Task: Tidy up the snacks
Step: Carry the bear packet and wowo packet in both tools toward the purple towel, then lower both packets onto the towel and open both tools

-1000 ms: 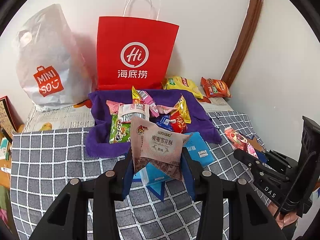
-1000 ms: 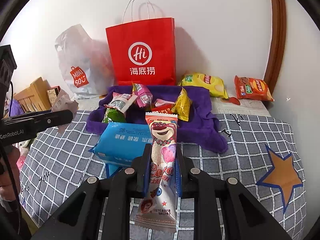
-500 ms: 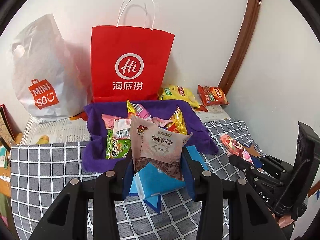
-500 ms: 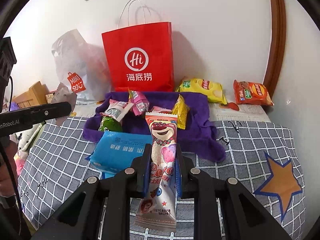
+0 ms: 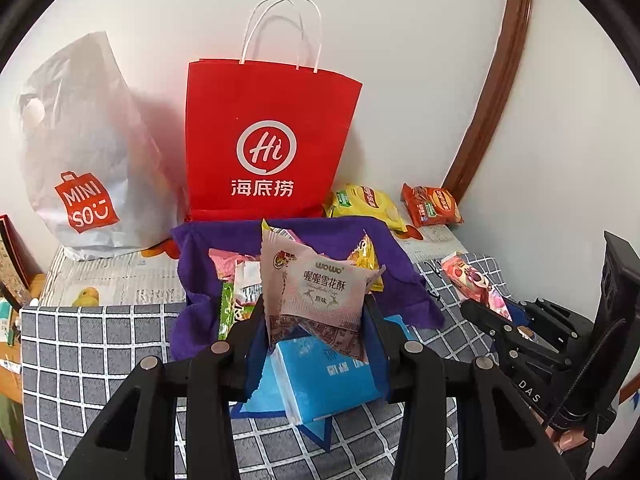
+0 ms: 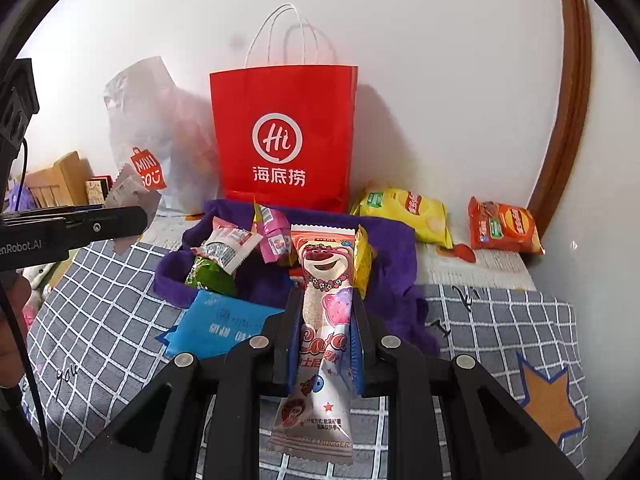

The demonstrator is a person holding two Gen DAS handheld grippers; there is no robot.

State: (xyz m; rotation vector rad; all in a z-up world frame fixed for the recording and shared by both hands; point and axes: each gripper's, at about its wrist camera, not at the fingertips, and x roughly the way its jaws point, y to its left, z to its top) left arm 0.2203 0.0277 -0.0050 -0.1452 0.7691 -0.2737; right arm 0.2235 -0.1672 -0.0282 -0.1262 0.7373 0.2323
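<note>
My left gripper [image 5: 316, 312] is shut on a pale pink snack packet [image 5: 320, 288] and holds it up in front of the purple cloth [image 5: 404, 276], where several small snacks lie. My right gripper [image 6: 326, 304] is shut on a long pink bear-print snack bar [image 6: 324, 312], also raised before the purple cloth [image 6: 396, 260]. A red paper bag [image 5: 268, 148] with white handles stands upright against the wall behind the cloth. In the right wrist view the left gripper [image 6: 132, 220] enters from the left with its packet [image 6: 132, 196].
A white plastic shopping bag [image 5: 84, 152] leans left of the red bag. A yellow chip bag [image 5: 368, 204] and an orange snack bag [image 5: 432, 208] lie at the back right. A blue tissue pack [image 6: 220, 324] rests on the grey checked cover [image 6: 500, 320]. Walls close in behind and right.
Both grippers have lifted a little with their snacks still held, and the red bag now sits lower in both views with its handles fully visible.
</note>
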